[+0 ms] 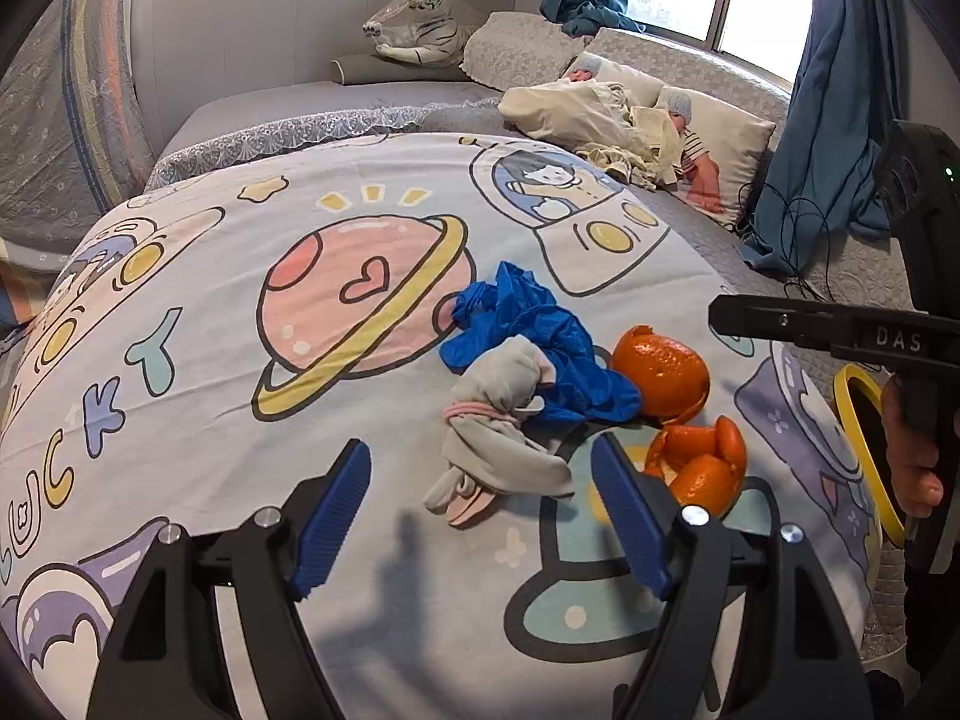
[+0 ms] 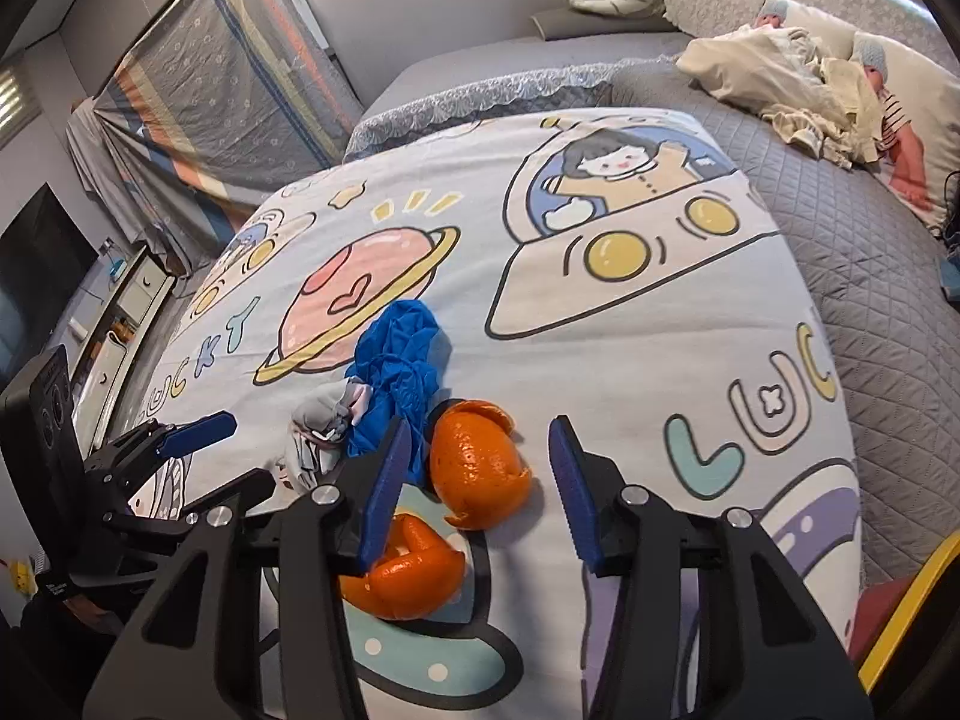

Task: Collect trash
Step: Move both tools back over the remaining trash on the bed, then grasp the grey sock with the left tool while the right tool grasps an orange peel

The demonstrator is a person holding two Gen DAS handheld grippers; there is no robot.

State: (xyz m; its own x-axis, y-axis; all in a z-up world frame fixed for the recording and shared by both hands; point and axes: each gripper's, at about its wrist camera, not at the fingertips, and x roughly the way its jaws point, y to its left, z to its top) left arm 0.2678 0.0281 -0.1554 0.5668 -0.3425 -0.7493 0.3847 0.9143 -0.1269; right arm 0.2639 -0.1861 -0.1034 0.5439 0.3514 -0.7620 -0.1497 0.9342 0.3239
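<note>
The left gripper [image 1: 480,516] hung released over a crumpled grey sock [image 1: 501,420] on the cartoon bedspread [image 1: 240,324]. The right gripper [image 2: 480,486] stood unclenched around nothing, the larger orange peel [image 2: 477,465] just ahead, a smaller peel [image 2: 408,582] under its left finger. A blue glove [image 2: 393,372] touched sock and peel. A yellow-rimmed bin [image 1: 864,438] stood at the bed's edge, contents hidden.

- left gripper [image 1: 480,516] hangs over the cartoon bedspread [image 1: 240,360], jaws apart and empty
- grey sock [image 1: 498,420] lies ahead, touching a blue glove [image 1: 540,330]
- two orange peels [image 1: 663,372] lie right of them
- right gripper [image 1: 780,324] reaches in from the right
</note>
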